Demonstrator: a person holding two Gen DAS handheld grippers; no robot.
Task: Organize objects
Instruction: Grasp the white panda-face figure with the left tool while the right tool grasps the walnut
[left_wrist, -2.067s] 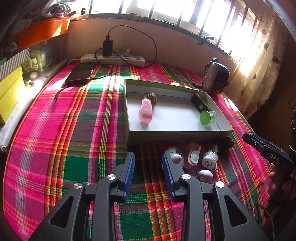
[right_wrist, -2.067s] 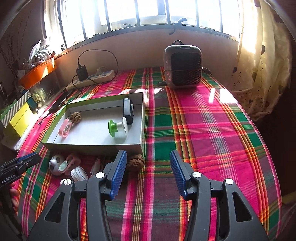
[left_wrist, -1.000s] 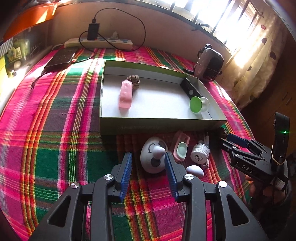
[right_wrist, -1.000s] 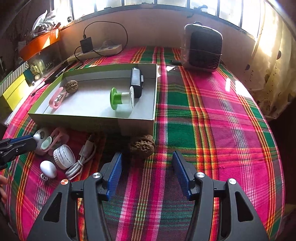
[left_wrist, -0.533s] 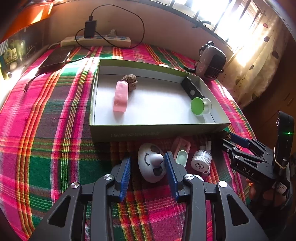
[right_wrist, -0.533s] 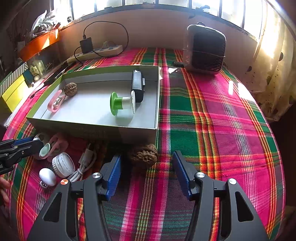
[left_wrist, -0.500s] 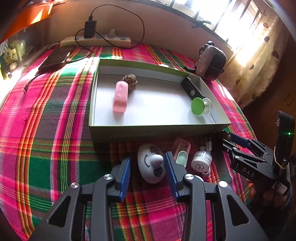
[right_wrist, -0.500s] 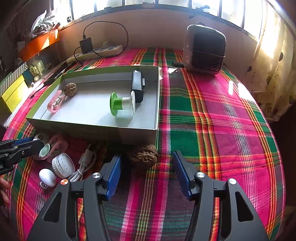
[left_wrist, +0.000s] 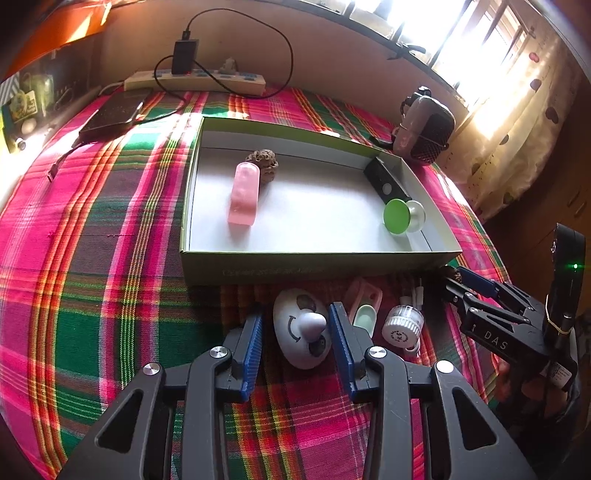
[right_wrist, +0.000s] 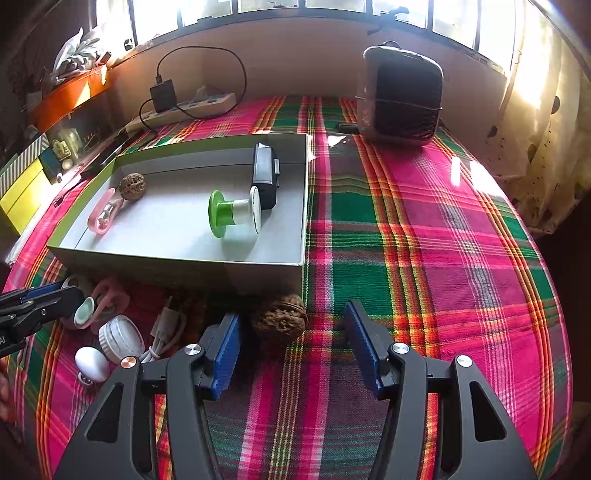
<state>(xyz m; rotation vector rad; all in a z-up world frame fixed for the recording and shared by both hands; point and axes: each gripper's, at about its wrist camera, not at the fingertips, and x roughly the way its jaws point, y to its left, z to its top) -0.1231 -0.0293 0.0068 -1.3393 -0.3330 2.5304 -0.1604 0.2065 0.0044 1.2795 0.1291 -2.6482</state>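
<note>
A green-rimmed box (left_wrist: 317, 264) (right_wrist: 177, 264) holds a pink clip (left_wrist: 243, 194), a walnut (left_wrist: 263, 158), a black device (left_wrist: 386, 182) and a green spool (left_wrist: 400, 216). In front of it lie a white egg-shaped toy (left_wrist: 301, 332), a pink-and-mint clip (left_wrist: 364, 306), a white round cap (left_wrist: 402, 326), a white cable (right_wrist: 164, 334) and a small white egg (right_wrist: 91, 363). My left gripper (left_wrist: 295, 325) is open with its jaws on both sides of the egg-shaped toy. My right gripper (right_wrist: 291, 332) is open around a second walnut (right_wrist: 280, 319) on the cloth.
A plaid cloth (right_wrist: 424, 240) covers the table. A small heater (right_wrist: 400, 96) stands at the back right. A power strip (left_wrist: 195, 79) with a charger and a dark phone (left_wrist: 112, 120) lie at the back left. Yellow boxes (right_wrist: 18, 188) sit at the left edge.
Both grippers have moved forward and lower. The egg-shaped toy now lies between the left jaws and the walnut between the right jaws.
</note>
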